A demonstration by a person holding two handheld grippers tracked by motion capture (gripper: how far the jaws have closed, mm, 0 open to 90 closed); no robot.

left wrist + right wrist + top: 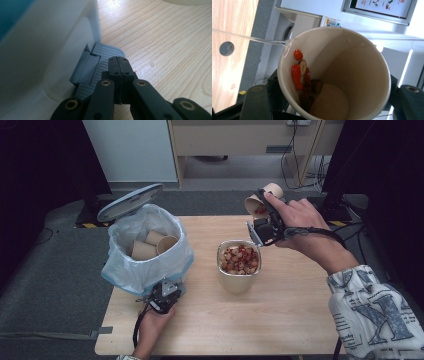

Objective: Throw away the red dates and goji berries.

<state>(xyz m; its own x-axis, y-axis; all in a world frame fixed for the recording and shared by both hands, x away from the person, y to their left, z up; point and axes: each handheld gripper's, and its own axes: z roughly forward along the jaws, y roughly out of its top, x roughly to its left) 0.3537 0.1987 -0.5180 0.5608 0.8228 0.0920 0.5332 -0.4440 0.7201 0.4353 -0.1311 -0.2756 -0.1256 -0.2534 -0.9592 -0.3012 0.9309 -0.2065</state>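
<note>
In the high view, your right gripper [260, 212] is holding a paper cup [258, 202] tipped on its side in the upper right of the frame, above and just right of the metal container [238, 262] of red and pale food pieces at the centre of the wooden table [280, 310]. Your left gripper [165, 296] is sitting at the lower left, against the base of the lined pedal bin [145, 245], whose lid is standing open with used cups inside.

In the left gripper view, your jaws are pressed together, resting on the bin's grey pedal [100, 62] at centre frame.

In the right gripper view, your jaws are clamping the paper cup [352, 62], which is occupying the middle; red and brown pieces [303, 77] are clinging to its inner left wall.
</note>
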